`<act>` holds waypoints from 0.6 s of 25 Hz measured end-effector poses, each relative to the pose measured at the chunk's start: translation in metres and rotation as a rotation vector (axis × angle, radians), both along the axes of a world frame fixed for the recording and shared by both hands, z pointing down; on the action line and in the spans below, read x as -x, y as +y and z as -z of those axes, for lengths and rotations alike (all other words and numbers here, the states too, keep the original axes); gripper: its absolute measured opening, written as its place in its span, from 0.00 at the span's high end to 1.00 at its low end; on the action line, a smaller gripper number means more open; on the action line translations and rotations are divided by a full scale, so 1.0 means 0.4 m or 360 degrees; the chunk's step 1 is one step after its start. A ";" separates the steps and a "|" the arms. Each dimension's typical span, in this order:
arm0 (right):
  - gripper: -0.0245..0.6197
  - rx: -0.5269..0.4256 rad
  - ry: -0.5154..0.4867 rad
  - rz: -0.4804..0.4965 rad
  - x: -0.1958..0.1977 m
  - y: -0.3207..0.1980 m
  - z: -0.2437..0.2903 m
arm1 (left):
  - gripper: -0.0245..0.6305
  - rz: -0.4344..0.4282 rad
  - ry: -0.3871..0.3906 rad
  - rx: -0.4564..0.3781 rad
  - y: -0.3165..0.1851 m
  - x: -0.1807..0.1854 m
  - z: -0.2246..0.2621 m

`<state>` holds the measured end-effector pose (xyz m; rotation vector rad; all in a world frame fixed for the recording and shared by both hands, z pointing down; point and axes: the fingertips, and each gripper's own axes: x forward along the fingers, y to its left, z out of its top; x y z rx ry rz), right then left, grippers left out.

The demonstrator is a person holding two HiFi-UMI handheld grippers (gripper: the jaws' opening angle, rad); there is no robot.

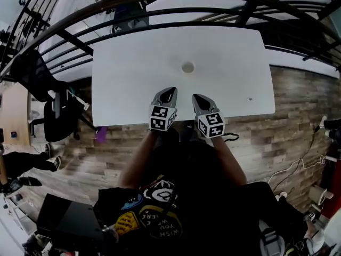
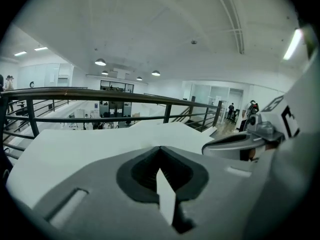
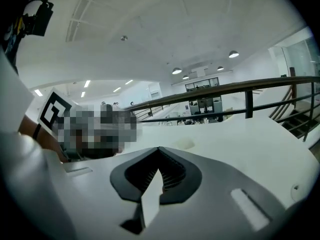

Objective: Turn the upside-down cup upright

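Observation:
A small white cup (image 1: 187,67) stands alone near the middle of the white table (image 1: 128,79); from above I cannot tell which way up it is. In the right gripper view the cup (image 3: 186,144) is a pale low shape on the tabletop, ahead of the jaws. My left gripper (image 1: 170,89) and right gripper (image 1: 197,96) sit side by side over the table's near edge, short of the cup, both shut with nothing in them. The left gripper (image 2: 160,148) shows closed jaws and no cup. The right gripper (image 3: 159,149) is likewise closed.
A black railing (image 1: 176,9) curves round the table's far side. A black office chair (image 1: 50,103) stands on the wooden floor at the left. A small dark speck (image 1: 250,98) lies near the table's right front. Cables (image 1: 298,167) trail on the floor at the right.

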<state>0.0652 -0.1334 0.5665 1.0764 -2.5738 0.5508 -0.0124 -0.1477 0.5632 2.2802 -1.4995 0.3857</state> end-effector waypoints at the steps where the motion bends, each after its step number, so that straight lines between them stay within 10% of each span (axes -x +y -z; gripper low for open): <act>1: 0.96 0.0024 0.0014 0.0014 0.000 -0.036 -0.030 | 0.96 0.0009 -0.0011 0.0029 -0.041 0.002 -0.023; 8: 0.93 0.0110 0.0057 -0.0071 -0.018 -0.273 -0.235 | 0.96 -0.0043 -0.0035 0.0200 -0.261 -0.020 -0.168; 15: 0.34 0.0103 0.0170 0.0008 0.052 -0.411 -0.390 | 0.96 -0.0024 -0.0064 0.0269 -0.326 0.070 -0.242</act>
